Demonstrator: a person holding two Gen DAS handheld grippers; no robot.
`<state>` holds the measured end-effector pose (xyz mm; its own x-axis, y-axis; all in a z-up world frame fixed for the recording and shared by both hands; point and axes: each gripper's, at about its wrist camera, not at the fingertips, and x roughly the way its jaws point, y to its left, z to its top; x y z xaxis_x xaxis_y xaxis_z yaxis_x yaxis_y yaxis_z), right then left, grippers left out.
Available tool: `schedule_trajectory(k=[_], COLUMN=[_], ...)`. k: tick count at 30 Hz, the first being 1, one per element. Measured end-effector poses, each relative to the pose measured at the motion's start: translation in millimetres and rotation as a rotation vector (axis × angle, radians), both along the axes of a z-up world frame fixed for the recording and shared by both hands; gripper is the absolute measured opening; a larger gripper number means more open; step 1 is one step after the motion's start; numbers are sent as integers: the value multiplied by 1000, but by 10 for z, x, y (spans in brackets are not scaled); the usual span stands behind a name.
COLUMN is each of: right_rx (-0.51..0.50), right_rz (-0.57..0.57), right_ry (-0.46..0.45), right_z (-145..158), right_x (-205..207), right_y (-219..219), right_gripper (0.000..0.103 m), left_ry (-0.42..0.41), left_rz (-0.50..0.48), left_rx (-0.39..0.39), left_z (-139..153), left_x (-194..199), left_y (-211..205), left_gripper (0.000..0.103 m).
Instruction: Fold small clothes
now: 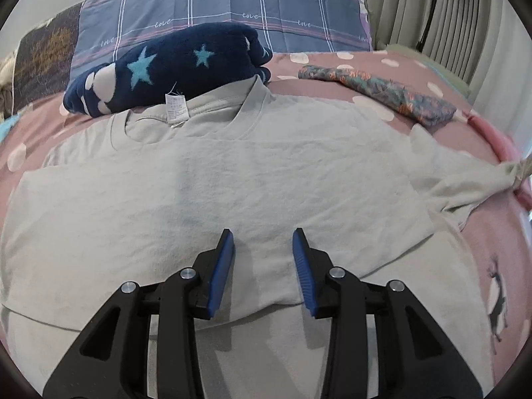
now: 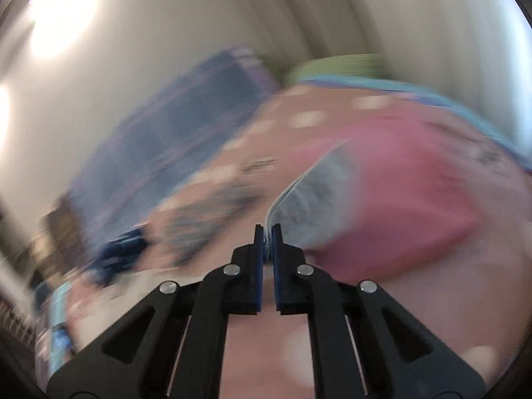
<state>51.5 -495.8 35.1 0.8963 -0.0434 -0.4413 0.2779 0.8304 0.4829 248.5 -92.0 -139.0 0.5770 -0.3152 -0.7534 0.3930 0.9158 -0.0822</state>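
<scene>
Here the grey T-shirt (image 1: 232, 179) lies on the bed (image 1: 482, 232), bottom part already folded up. The left gripper (image 1: 262, 242) hovers above, jaws wide and empty; the right gripper (image 2: 267, 232) pinches its sleeve (image 2: 309, 206), not yet folded in.

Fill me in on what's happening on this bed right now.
A pale grey T-shirt lies spread on the pink dotted bedspread, already partly folded over itself. The left hand-held gripper hovers open above its middle, gripping nothing. The right hand-held gripper is shut on an edge of grey cloth, apparently the shirt's sleeve; its view is motion-blurred. A navy star blanket and a floral garment lie beyond.
</scene>
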Motion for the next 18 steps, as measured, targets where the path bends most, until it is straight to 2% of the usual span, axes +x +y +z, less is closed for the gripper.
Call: schedule_trajectory(k=[2, 5, 8, 13, 18], right_rx=[-1, -21, -40, -43, -61], right_rz=[177, 507, 688, 815, 850], right_ry=[-33, -33, 12, 127, 263], right_z=[152, 241, 83, -402, -874], right_x=[290, 818, 1133, 1340, 1379], right_y=[490, 1549, 2334, 2967, 3154], right_gripper=[5, 5, 5, 5, 5], left_ry=[18, 41, 48, 86, 235], left_rz=[20, 56, 81, 92, 70], left_rx=[-62, -181, -288, -459, -553], left_z=[57, 201, 332, 386, 132], left_x=[8, 10, -14, -50, 12], left_y=[141, 528, 953, 1557, 1654], left_gripper=[39, 39, 40, 42, 46])
